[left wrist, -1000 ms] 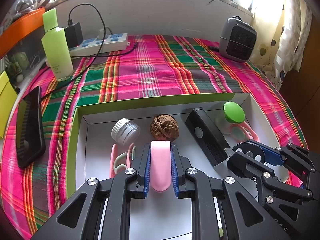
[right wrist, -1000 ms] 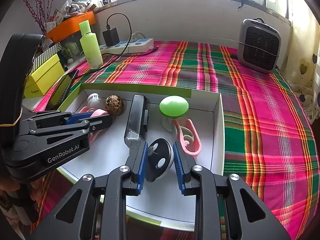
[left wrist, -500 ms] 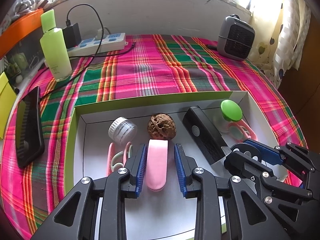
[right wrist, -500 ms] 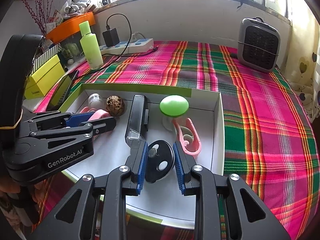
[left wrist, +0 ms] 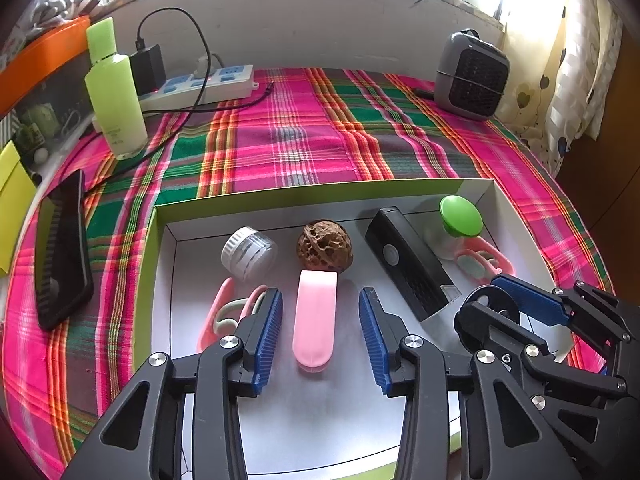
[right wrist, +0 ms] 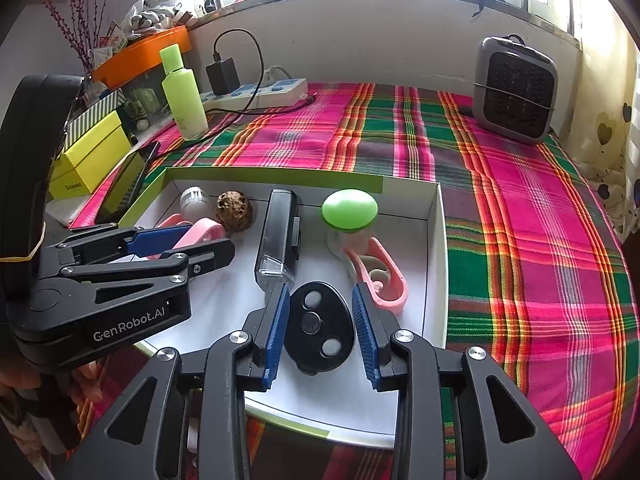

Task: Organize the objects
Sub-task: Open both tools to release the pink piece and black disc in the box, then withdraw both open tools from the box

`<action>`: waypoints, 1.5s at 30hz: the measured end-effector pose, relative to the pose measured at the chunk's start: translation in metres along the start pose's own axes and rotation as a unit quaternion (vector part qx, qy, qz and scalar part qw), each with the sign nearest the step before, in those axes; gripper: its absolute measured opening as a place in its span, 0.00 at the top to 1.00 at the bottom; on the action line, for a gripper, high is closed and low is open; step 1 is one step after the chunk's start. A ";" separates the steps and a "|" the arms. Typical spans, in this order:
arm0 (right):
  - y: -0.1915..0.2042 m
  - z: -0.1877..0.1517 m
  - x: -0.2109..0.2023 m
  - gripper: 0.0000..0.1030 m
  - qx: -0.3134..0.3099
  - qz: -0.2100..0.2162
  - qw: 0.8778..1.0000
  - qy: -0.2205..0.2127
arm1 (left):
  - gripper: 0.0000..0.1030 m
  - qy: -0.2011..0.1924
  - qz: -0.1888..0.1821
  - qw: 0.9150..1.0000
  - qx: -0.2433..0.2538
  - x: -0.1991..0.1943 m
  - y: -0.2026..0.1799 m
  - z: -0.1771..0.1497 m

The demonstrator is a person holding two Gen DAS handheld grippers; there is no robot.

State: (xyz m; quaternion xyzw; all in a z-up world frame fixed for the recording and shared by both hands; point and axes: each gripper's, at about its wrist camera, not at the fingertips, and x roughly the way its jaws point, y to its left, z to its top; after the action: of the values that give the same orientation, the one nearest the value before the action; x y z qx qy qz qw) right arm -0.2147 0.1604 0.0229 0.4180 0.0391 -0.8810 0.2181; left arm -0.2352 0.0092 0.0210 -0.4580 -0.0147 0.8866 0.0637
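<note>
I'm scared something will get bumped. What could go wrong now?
1. The open left gripper straddles the flat pink oblong piece; pulling back crooked could drag it.
2. The open right gripper sits close around the black oval disc, beside the black rectangular bar, which a finger might nudge.

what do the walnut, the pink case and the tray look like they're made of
Walnut: natural woody shell, matte brown, deeply pitted and ridged.
Pink case: probably smooth moulded plastic or silicone, with a soft sheen and rounded end.
Tray: likely cardboard, matte white inside with thin, folded lime-green walls.
</note>
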 end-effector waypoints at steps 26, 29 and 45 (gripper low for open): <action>0.011 -0.012 -0.036 0.63 0.001 -0.005 1.000 -0.028 | 0.56 -0.025 -0.001 1.000 -0.005 -0.041 -0.001 -0.021; 0.012 -0.015 -0.041 0.63 0.004 -0.006 0.999 -0.033 | 0.56 -0.031 0.001 1.000 -0.002 -0.048 -0.002 -0.026; 0.019 -0.036 -0.064 0.63 0.011 -0.010 0.999 -0.048 | 0.56 -0.052 -0.002 0.999 0.003 -0.078 -0.008 -0.052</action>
State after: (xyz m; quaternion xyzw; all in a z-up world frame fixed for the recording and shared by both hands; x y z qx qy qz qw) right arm -0.1453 0.1750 0.0494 0.3773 0.0235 -0.9025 0.2064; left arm -0.1475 0.0052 0.0544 -0.4111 -0.0164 0.9091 0.0654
